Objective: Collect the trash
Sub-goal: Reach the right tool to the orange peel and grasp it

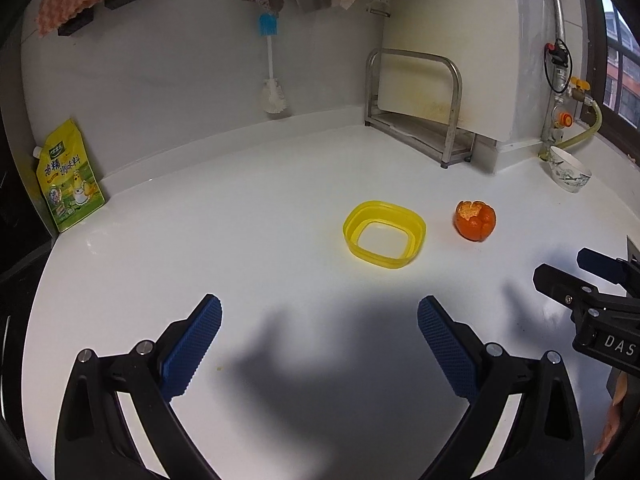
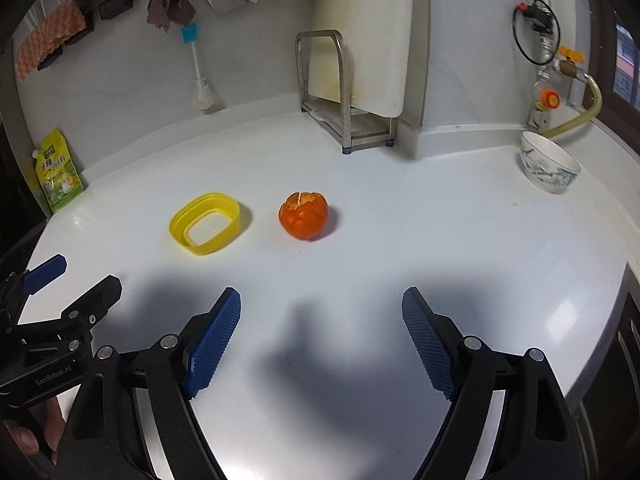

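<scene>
While both grippers hover low over the white table (image 2: 400, 240), we hold nothing: the left gripper (image 1: 320, 344) has its fingers spread wide, and the right gripper (image 2: 322, 336) has its fingers spread just as wide. We judge the task is at its start, in the approach step. The 1 piece of trash we can pick out is the orange peel (image 2: 304, 216), closed up like a hollow fruit and sitting on the table just beside the yellow tub (image 2: 204, 222), apart from it. The tub looks empty and is probably where the peel belongs. Our next move calls for bringing the right gripper forward and slightly left, straddling the peel, then closing gently, since a hollow peel may crush or slip.
</scene>
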The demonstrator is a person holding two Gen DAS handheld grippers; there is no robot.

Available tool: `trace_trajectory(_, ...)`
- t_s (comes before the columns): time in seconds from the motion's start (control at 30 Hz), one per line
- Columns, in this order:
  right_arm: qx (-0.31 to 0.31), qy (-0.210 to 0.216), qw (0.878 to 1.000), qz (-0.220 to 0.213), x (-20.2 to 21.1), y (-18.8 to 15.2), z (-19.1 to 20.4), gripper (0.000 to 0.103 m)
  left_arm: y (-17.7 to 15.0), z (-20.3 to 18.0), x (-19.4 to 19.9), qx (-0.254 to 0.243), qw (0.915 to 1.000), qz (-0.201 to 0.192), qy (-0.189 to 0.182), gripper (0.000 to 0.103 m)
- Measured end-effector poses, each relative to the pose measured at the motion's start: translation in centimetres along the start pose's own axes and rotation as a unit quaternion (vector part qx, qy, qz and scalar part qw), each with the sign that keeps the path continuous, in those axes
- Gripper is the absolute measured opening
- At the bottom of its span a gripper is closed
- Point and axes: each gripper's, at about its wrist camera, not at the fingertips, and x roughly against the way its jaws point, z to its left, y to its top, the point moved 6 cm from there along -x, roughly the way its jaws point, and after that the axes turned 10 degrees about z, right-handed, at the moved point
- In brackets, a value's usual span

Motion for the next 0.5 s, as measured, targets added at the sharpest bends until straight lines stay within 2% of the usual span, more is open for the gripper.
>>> trace_trajectory(0.17,0.015,-0.003,1.000,0.025,-2.8,1.8,-0.4,0.079,1.1,-0.1,-1.8,0.006,0.9999,0.010,-0.002,0.097)
trace_trajectory(0.27,0.008,0.009,0.999,0.041,-4.3,2.5,-0.9,0.079,1.7,-0.2,-2.4,0.003,0.9999,0.012,0.003,0.097)
trace_trajectory(0.5,0.029,0.011,0.998,0.048,-5.7,3.8,-0.7,0.079,2.4,-0.5,-3.7,-0.003,0.9996,0.027,-0.003,0.097)
